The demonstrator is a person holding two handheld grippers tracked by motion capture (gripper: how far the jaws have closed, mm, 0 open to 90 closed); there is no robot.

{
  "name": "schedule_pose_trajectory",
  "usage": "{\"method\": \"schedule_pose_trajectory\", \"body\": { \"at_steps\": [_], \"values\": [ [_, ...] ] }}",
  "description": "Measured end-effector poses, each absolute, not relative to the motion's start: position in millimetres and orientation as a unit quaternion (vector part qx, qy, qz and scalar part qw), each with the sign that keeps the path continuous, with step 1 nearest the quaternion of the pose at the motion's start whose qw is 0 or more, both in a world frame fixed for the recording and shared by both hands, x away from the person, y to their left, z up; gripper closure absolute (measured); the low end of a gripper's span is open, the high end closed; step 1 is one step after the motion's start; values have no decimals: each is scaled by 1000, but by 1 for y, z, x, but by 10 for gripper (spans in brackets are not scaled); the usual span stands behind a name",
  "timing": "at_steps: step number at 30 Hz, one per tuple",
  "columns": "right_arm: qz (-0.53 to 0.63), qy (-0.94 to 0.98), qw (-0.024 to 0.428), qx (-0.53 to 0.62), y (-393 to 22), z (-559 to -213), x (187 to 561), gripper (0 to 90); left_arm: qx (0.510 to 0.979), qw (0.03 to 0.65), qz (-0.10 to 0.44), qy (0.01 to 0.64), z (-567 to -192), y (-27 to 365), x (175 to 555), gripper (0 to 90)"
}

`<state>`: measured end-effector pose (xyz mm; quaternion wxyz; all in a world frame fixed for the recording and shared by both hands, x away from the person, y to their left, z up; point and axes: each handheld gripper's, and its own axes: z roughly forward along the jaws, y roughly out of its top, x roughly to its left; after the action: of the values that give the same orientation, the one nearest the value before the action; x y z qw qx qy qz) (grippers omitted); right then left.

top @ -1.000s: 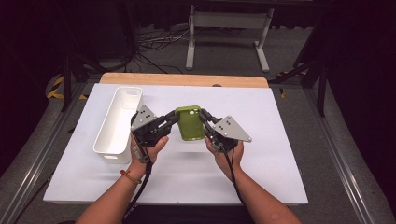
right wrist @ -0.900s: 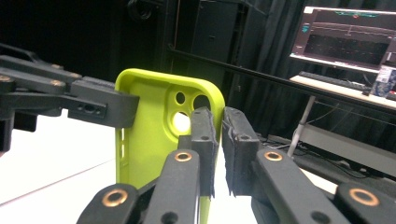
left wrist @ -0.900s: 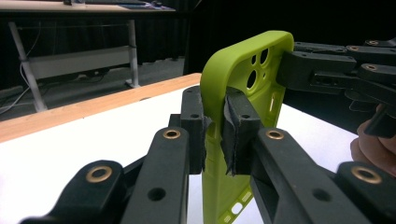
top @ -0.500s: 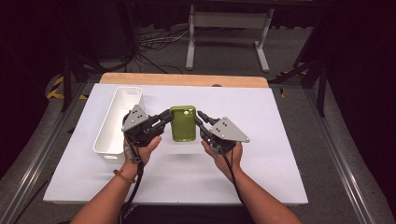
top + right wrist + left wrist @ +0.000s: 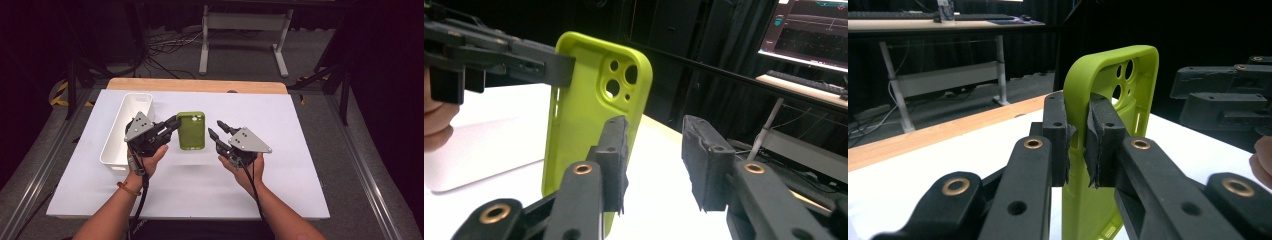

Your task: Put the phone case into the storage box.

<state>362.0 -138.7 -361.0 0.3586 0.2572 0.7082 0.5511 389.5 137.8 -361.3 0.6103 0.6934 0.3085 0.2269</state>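
Black fingers of the left gripper [image 5: 1078,137] are pinched tight on the side wall of a lime-green phone case [image 5: 1113,100], holding it clear of the white worktop [image 5: 200,180] near its middle. Just to the other side, the right gripper [image 5: 220,131] has just been opening; its fingers [image 5: 616,160] stand parted with nothing between them, beside the case and apart from it. My reading is that the case has been handed from right to left: the right has let go and the left alone carries it. What is left, I judge, is to take the case to wherever it belongs, perhaps the long white bin [image 5: 122,135] just beyond the left gripper, which looks empty from the high view. Count: two grippers, one phone case, one white bin, one white worktop lying on a wooden board [image 5: 197,86] whose far edge shows beyond it.
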Motion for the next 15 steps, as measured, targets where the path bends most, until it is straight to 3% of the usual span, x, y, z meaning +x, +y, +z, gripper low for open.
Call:
{"method": "schedule_pose_trajectory", "body": {
  "at_steps": [15],
  "values": [
    [532, 731, 351, 242, -162, -377, 350, 481, 692, 610, 233, 309, -360, 144, 390, 810]
  ]
}}
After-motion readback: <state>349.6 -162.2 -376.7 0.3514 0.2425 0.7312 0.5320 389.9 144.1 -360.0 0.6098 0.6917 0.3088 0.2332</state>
